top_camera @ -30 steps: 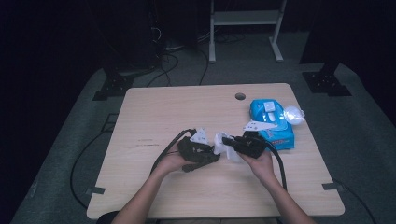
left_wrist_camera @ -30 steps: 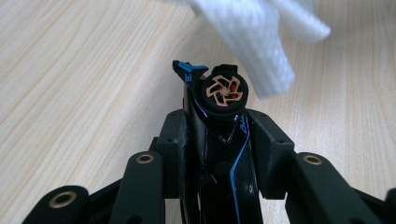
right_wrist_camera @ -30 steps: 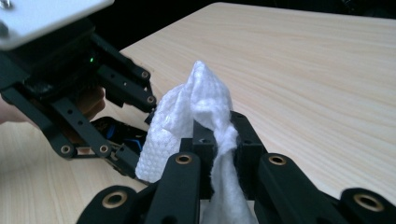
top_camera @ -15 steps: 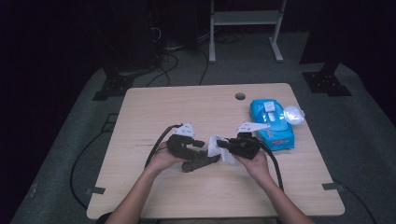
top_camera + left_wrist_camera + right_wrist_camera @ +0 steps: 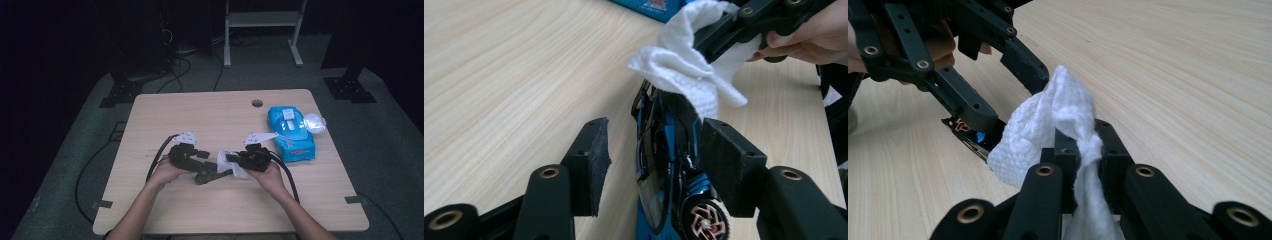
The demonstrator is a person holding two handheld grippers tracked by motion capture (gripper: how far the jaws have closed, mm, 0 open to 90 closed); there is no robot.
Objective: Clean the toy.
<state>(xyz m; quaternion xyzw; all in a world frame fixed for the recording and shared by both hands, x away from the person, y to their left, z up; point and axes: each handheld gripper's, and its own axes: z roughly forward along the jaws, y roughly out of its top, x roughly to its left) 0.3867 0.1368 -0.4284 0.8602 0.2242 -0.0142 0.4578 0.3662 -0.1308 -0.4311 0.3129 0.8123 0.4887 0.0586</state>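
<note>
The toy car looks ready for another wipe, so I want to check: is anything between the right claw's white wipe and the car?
Nothing visible. The right claw pinches the white wipe, which hangs right at the toy car; the left claw only flanks the car, its jaws having just been opening.

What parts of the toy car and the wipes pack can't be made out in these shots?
- Toy car: in the left gripper view its front is covered by the white wipe and its rear is cut off by the bottom edge.
- Toy car in the right gripper view: mostly hidden behind the wipe and the left gripper.
- Blue wipes pack: label print is too small to read in the high view.
</note>
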